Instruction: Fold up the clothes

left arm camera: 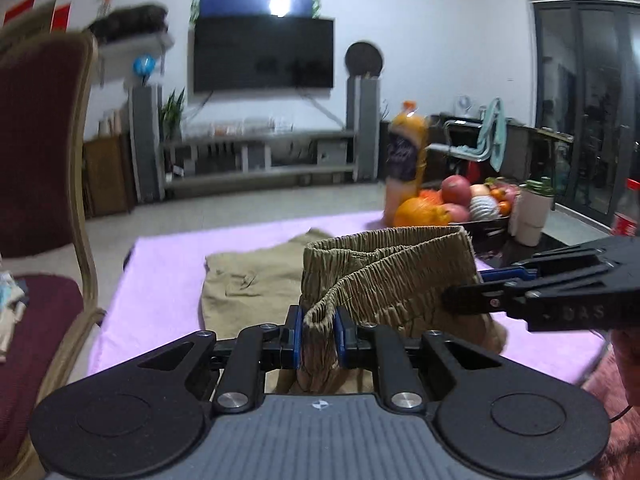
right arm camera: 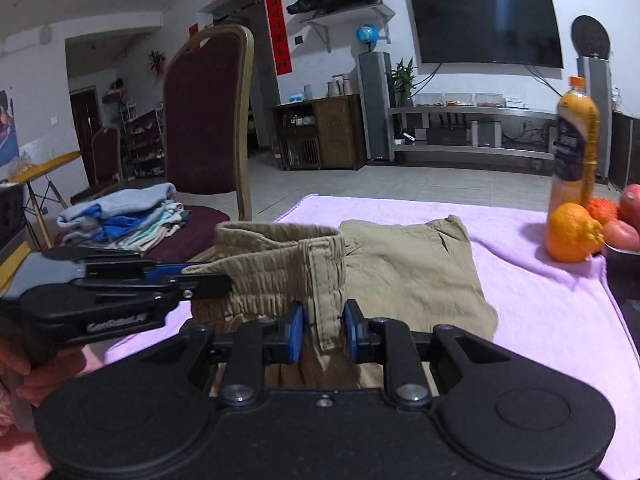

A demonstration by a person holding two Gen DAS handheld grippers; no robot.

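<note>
Khaki shorts [left arm camera: 256,284] with an elastic waistband lie on a pink cloth [left arm camera: 168,264] over the table. My left gripper [left arm camera: 318,336] is shut on the waistband's left end and lifts it off the cloth. My right gripper [right arm camera: 323,330] is shut on the waistband at the fly. It also shows in the left wrist view [left arm camera: 460,296] at the right. The shorts [right arm camera: 404,272] show in the right wrist view with the legs flat on the pink cloth [right arm camera: 540,280]. The left gripper [right arm camera: 216,280] shows there at the left.
A dark red chair [left arm camera: 36,152] stands left of the table, with a pile of folded clothes [right arm camera: 124,216] on its seat. A juice bottle [right arm camera: 574,148], oranges [right arm camera: 572,232] and a fruit bowl [left arm camera: 476,204] stand at the table's far right.
</note>
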